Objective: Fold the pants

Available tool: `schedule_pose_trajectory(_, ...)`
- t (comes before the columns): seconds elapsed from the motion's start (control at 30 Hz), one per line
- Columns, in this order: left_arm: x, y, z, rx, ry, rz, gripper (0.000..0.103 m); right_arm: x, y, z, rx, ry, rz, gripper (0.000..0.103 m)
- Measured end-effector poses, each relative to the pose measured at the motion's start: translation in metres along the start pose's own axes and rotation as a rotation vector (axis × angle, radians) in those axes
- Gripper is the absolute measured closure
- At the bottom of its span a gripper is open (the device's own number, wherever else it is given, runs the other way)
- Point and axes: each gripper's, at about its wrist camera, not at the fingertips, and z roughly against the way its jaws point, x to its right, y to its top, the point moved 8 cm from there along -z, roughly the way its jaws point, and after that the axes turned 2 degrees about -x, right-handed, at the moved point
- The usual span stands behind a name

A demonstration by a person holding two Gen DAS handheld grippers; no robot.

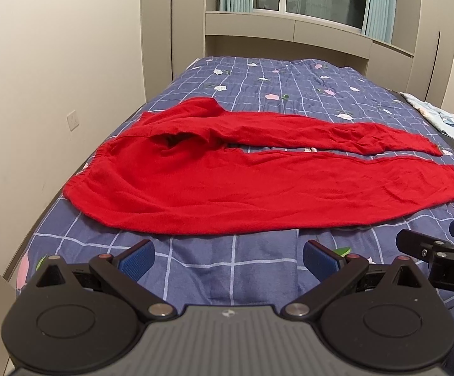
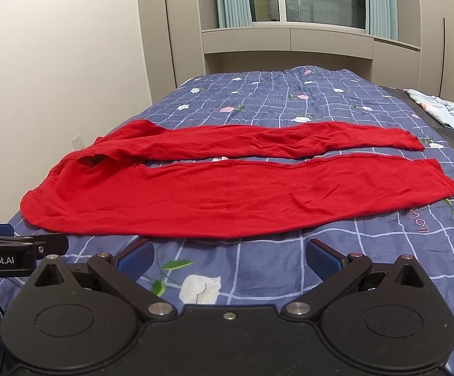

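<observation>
Red pants point(image 1: 214, 185) lie spread flat across the bed, waistband to the left, both legs running to the right with a narrow gap between them. They also show in the right wrist view point(image 2: 227, 194). My left gripper point(image 1: 227, 261) is open and empty, hovering just in front of the pants' near edge. My right gripper point(image 2: 228, 258) is open and empty, also just short of the near leg's edge. The right gripper shows at the right of the left wrist view point(image 1: 430, 250); the left gripper shows at the left of the right wrist view point(image 2: 23, 247).
The bed has a blue checked quilt with flowers point(image 1: 289, 81). A pale folded cloth point(image 2: 443, 109) lies at the bed's right edge. A white wall runs along the left side point(image 1: 54, 78). Cabinets and a window stand behind the bed point(image 2: 289, 37).
</observation>
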Motion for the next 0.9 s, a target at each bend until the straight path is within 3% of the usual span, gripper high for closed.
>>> schedule_pose_trajectory(0.5,-0.005,0.019,-0.017,-0.039,0.031,-0.016,0.000,-0.001,0.014,-0.017,-0.025,0.002,0.003,0.000)
schedule_pose_trajectory(0.9,-0.014,0.064,-0.031,-0.013,0.099,-0.048,0.000,0.005,0.035,-0.027,0.022,0.031,0.026,0.000)
